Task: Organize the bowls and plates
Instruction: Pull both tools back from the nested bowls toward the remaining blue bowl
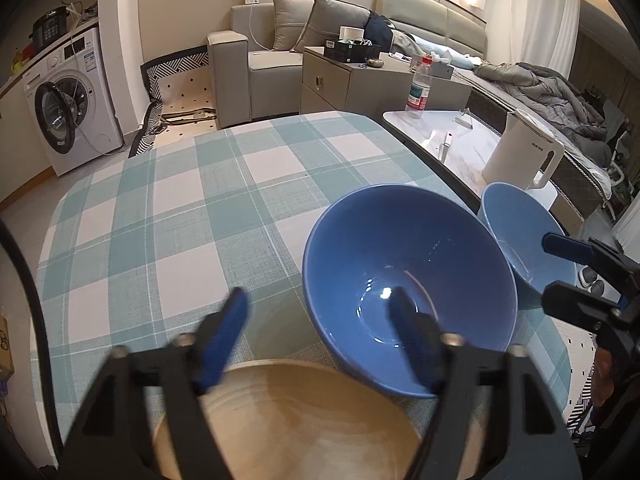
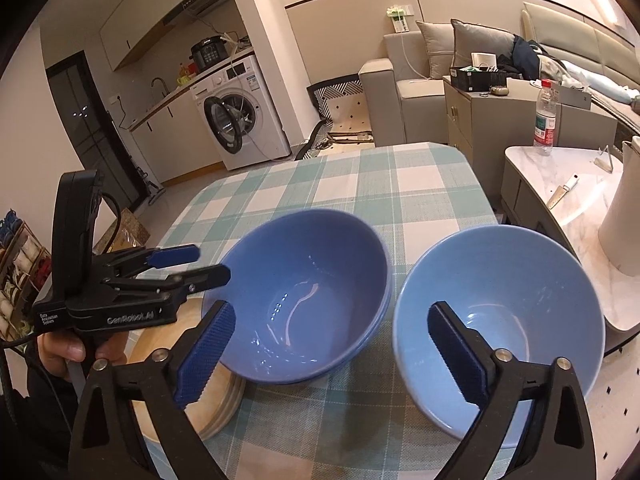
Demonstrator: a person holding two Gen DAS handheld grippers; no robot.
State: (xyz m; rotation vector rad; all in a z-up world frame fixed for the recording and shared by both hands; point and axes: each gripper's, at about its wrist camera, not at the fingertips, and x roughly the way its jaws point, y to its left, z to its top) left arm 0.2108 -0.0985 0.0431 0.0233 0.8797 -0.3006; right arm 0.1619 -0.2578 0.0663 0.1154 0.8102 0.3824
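While unfilled, two blue bowls (image 2: 304, 300) sit apart

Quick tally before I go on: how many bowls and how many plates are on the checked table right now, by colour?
Darker blue bowl: 1
Light blue bowl: 1
Beige plates: a stack, at least 2 by the rims; exact count cannot be told
Total: 2 bowls plus the plate stack, at least 4 pieces. Neither gripper holds any of them.
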